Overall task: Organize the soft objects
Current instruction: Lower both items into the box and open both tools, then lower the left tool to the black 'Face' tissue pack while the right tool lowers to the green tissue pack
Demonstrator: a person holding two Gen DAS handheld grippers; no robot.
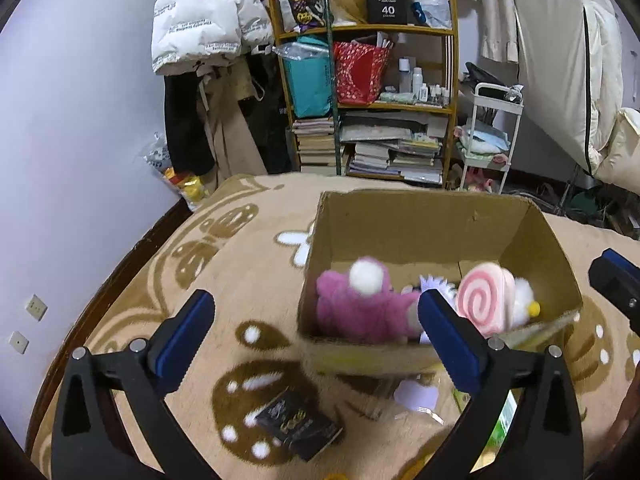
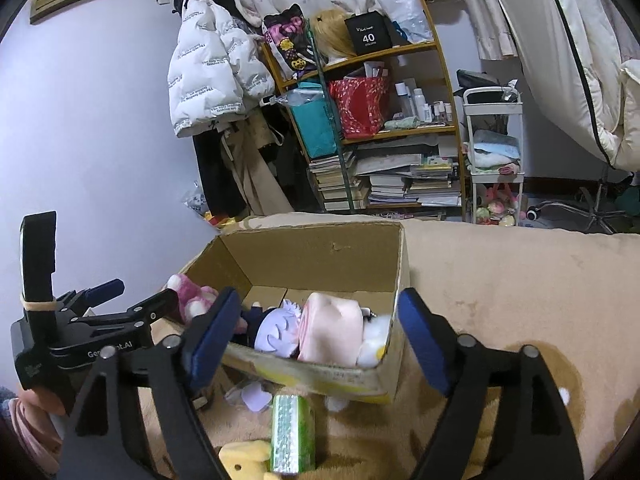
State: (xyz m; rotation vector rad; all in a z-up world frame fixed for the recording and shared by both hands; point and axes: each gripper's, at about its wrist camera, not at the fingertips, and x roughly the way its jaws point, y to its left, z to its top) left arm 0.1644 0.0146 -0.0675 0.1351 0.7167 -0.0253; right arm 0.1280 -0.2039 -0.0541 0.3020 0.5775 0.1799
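Observation:
An open cardboard box (image 1: pixel 420 224) (image 2: pixel 312 256) sits on the beige patterned blanket. Inside it lie a pink plush (image 1: pixel 360 308) (image 2: pixel 192 296), a purple-haired doll (image 1: pixel 436 282) (image 2: pixel 276 328), a pink swirl plush (image 1: pixel 480 300) (image 2: pixel 336 328) and a white plush with a yellow beak (image 1: pixel 524 296) (image 2: pixel 374 344). My left gripper (image 1: pixel 316 304) (image 2: pixel 136 296) hovers open at the box's near left corner, pads touching nothing. My right gripper (image 2: pixel 320 300) (image 1: pixel 616 280) stands open over the box's near right end, holding nothing.
In front of the box lie a shiny green can (image 2: pixel 292 436), a yellow plush (image 2: pixel 244 456), a pale purple scrap (image 2: pixel 256 396) and a dark packet (image 1: pixel 300 428). Behind stand a crowded wooden shelf (image 1: pixel 372 80), a white cart (image 1: pixel 488 140) and hanging coats (image 1: pixel 200 20).

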